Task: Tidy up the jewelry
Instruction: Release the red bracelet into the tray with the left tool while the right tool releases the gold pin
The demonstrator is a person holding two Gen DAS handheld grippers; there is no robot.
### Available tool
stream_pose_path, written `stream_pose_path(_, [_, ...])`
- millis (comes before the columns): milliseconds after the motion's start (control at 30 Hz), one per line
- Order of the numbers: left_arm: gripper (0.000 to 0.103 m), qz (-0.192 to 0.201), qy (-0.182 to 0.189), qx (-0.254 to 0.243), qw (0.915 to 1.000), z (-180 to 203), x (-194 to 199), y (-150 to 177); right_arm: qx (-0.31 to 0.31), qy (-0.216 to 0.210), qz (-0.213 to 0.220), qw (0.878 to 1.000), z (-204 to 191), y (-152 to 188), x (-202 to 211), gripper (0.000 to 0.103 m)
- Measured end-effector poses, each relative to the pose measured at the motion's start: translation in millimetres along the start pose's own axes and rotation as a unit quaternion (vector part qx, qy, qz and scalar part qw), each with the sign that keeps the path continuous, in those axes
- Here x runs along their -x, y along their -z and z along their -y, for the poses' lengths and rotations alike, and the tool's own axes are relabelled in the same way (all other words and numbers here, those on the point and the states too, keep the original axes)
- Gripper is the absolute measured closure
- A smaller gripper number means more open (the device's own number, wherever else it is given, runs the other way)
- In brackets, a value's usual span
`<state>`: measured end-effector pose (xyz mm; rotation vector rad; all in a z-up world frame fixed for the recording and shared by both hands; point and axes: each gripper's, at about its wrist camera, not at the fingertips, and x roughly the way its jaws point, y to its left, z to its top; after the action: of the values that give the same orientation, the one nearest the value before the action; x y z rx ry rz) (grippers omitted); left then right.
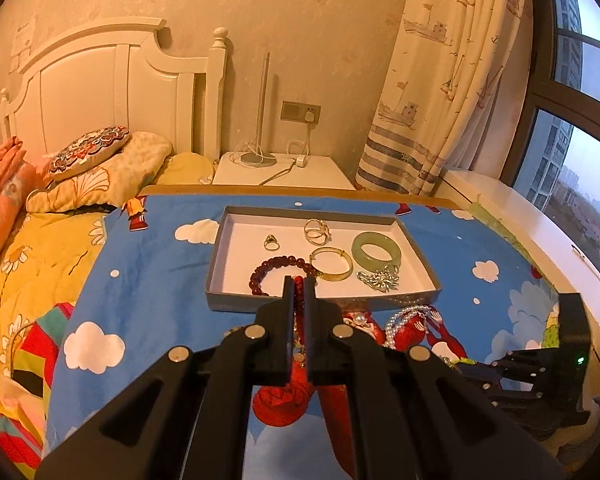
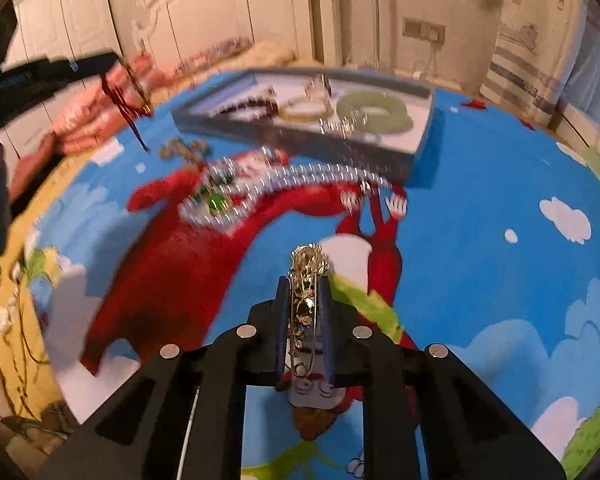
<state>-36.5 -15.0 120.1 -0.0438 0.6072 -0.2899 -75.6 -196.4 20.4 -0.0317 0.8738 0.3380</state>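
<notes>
Roughly half sorted, I judge: the grey tray (image 1: 220, 264) holds a jade bangle (image 1: 376, 254), gold bangle (image 1: 331, 268), bead bracelet (image 1: 278, 272) and rings. Left gripper (image 1: 299, 280), nearly closed, pinches a red cord (image 1: 299, 292) at the tray's near wall; right gripper (image 2: 305, 280) clamps a gold brooch (image 2: 306, 280). A pearl necklace (image 2: 300, 172) lies outside it

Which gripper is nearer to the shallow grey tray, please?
Left. The left gripper is at the shallow grey tray's near wall; the right gripper is farther back.

A blue cartoon-print sheet (image 1: 148, 280) covers the bed. On it lie a grey tray (image 1: 220, 296), centre frame, and a pearl necklace (image 1: 404, 318) just below it
</notes>
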Motion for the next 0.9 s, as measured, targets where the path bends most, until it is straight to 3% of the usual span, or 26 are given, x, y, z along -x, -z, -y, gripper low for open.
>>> stream_pose_path(267, [0.099,0.002,-0.002,-0.005,1.0,-9,-11,-16,-0.018,-0.004,0.045,0.999,11,-28,13,0.088])
stream_pose_path(533, [0.099,-0.002,-0.021,-0.011,0.9997,-24,-51,-48,-0.014,-0.006,0.07,0.997,15,-72,-2,0.088])
stream_pose_path(900, [0.099,-0.045,-0.047,-0.034,0.9973,-45,-132,-68,0.0,-0.026,0.058,0.998,11,-130,-56,0.088])
